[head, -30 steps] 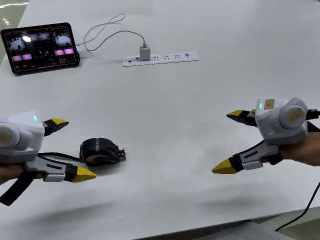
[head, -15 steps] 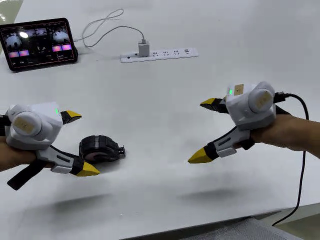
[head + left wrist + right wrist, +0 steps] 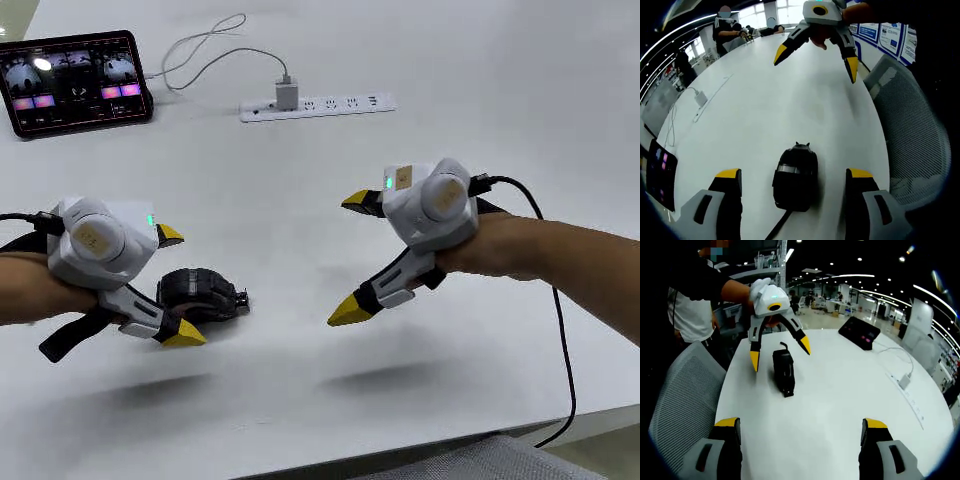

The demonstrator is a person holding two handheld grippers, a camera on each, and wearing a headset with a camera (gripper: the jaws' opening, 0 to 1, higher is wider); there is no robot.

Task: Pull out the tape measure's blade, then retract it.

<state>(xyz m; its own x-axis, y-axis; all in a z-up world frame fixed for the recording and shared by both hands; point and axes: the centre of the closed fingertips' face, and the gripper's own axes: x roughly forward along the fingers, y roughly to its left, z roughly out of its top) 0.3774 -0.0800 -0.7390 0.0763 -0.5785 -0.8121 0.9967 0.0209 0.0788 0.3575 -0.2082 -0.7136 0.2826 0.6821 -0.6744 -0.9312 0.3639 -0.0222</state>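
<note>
Step in hand, likely: securing the case; blade not yet drawn. Your left gripper [image 3: 178, 285] straddles the tape measure [image 3: 200, 295] on the table [image 3: 300, 400], tongs apart. Your right gripper [image 3: 350, 255] sits well right of it, tongs apart. Next: clamp the case, then bring the right tongs to the blade tip. Case black, ribbed, compact.

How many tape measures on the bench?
1. The tape measure lies between the open left tongs; the right tongs hover open, apart from it. Nothing suggests another is hidden.
</note>
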